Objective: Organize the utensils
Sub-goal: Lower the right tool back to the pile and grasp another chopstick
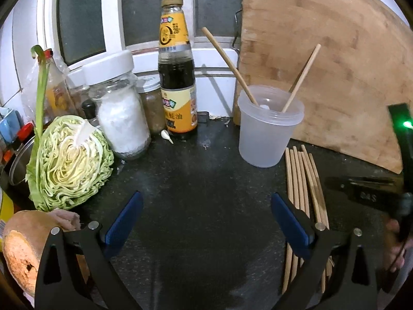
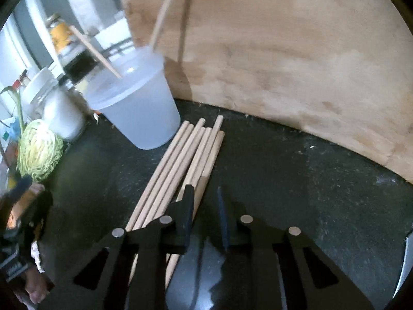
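dark speckled stone countertop (image 1: 196,170) is seen in both wrist views, backed by a window and a large wooden cutting board (image 1: 322,59) leaned upright at the rear. a translucent plastic cup (image 1: 268,126) is stood just in front of the board, and two chopsticks (image 1: 229,64) are propped inside it, tilted apart. a bundle of loose wooden chopsticks (image 2: 180,165) is laid flat on the countertop just beside the cup, on its right in the left wrist view. the left gripper (image 1: 206,222) is held wide open over bare countertop, with nothing between its blue pads; the bundle is partly crossed by its right finger. the right gripper (image 2: 206,201) is pointed steeply down at the near end of the bundle, with its jaws narrowed to a small gap. the rightmost chopsticks are seen to run under its left finger, but whether one is pinched cannot be told. a halved cabbage (image 1: 69,165), a white-lidded jar (image 1: 118,108) and an oyster sauce bottle (image 1: 176,72) are grouped at the left, well apart from the chopsticks.
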